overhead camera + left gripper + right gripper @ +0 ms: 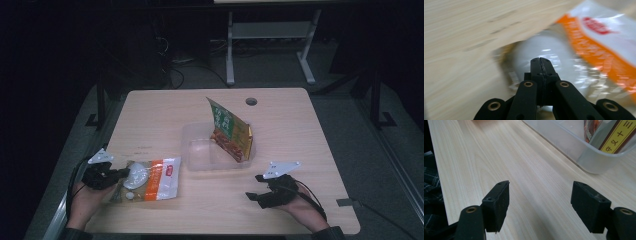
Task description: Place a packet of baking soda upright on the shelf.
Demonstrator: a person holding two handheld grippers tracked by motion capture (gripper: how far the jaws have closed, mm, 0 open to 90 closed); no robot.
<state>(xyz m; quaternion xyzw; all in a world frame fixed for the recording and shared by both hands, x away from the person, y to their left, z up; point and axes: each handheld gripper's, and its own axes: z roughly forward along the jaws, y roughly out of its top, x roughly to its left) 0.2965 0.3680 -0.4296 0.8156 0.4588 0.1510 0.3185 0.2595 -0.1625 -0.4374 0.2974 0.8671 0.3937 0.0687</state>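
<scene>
Orange-and-white snack bag (150, 180), lying flat in the lower left of the high view, on the pale wooden worktop (300, 145); its left edge is pinched by the left tongs (119, 173), whose jaws are clenched on the crinkled film, as the left gripper view confirms, where the closed jaw tips (541, 65) sit over the bag's pale, glossy end (554, 50). Right of the bag, near the frame centre, stands a clear plastic tub (200, 155) with a green-and-yellow packet (231, 131) leaning upright in its right half; in the right gripper view the tub's corner (596, 162) fills the upper right. The right tongs (253, 188), lower right of the high view, are released, jaws spread wide over bare wood and holding nothing. The step in hand appears to be the pick-up of the flat bag for packing into the tub; the next move would call for a lift clear of the worktop and a carry rightward over the tub's near rim, with care that the limp film does not slip. The worktop has a cable hole (251, 101) near its far edge; the room beyond is dark, with a white table frame (270, 45) on grey floor.
</scene>
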